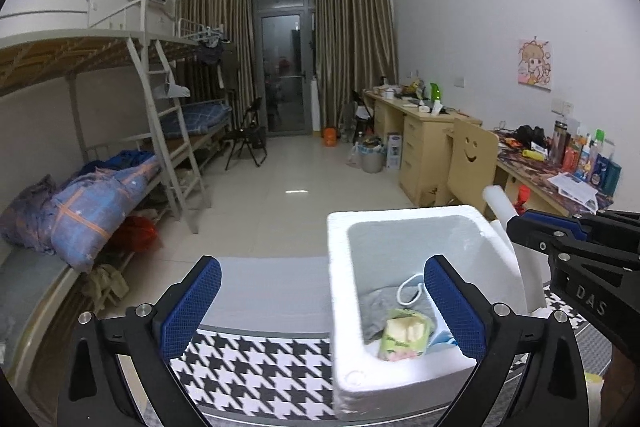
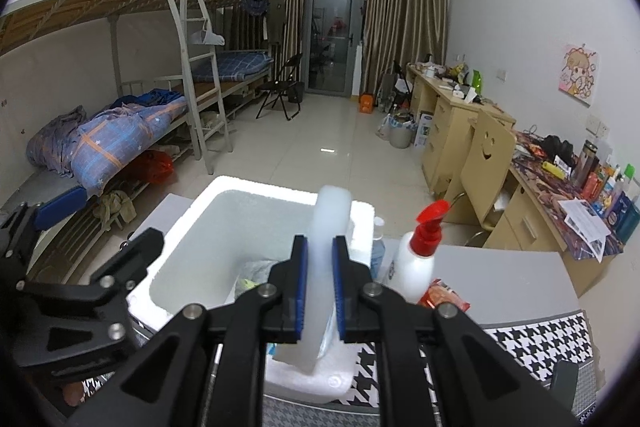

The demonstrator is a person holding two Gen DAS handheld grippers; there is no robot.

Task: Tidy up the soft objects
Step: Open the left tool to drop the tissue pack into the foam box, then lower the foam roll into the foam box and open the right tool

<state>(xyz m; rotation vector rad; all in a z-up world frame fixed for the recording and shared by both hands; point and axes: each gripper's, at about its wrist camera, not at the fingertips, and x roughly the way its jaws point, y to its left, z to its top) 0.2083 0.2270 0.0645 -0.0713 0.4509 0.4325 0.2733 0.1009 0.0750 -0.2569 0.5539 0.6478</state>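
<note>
Right gripper (image 2: 319,291) clamps white foam piece (image 2: 326,247), seemingly above foam box (image 2: 224,211)

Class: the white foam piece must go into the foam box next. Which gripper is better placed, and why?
Right. The right gripper is shut on the white foam piece over the foam box; the left gripper is open, empty.

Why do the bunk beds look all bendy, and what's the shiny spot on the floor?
Left wrist view: the fisheye lens curves the bunk bed and darkens the corners. Both views: the shiny spot on the floor tiles looks like a reflected light.
</note>
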